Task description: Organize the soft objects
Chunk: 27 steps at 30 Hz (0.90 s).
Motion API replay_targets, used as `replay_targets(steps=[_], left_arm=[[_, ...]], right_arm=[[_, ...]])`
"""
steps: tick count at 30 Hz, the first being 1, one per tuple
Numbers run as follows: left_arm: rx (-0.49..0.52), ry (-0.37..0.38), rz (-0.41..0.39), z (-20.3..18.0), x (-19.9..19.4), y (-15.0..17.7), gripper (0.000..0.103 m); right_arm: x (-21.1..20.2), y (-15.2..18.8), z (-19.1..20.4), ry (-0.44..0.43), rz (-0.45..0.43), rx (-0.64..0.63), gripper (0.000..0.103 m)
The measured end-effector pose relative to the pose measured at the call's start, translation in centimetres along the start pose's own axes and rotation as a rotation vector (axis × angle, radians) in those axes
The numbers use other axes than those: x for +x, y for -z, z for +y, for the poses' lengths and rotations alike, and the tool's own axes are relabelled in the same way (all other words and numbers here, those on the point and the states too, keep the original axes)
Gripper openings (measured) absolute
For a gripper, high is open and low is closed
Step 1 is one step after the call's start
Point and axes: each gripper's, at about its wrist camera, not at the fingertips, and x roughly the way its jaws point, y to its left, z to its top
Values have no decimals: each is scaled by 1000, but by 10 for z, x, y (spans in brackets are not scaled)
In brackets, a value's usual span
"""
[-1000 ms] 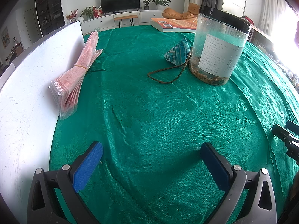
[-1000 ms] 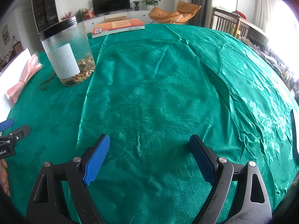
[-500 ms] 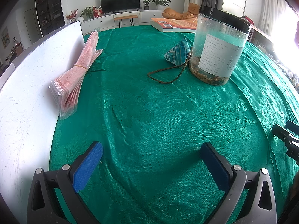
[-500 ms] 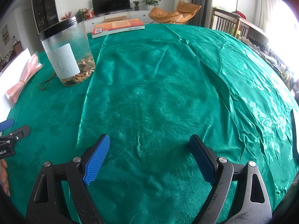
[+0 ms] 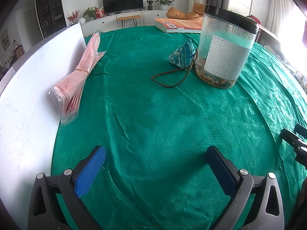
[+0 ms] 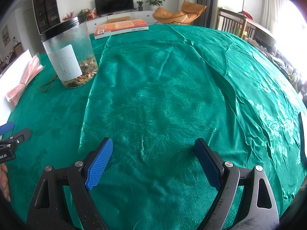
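— How does the left gripper (image 5: pixel 155 164) stand?
— Jaws spread wide, blue pads facing each other, nothing between them; it sits low and level.
— And the right gripper (image 6: pixel 153 159)?
— The same: parted wide and empty. Its tip shows at the edge of the left view.
— Any hand visible?
— A few fingers (image 6: pixel 4 182) at the right view's left border, probably the left hand's.
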Motion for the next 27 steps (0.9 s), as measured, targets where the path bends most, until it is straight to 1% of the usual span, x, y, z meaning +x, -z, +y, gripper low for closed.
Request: replay_targets(steps=[5, 27], left_arm=[[-38, -28, -2, 0, 6, -8, 103], [-37, -23, -2, 1, 6, -8, 103]], right_arm=[[0, 0, 0, 0, 0, 0, 89], [0, 0, 0, 0, 0, 0, 89]])
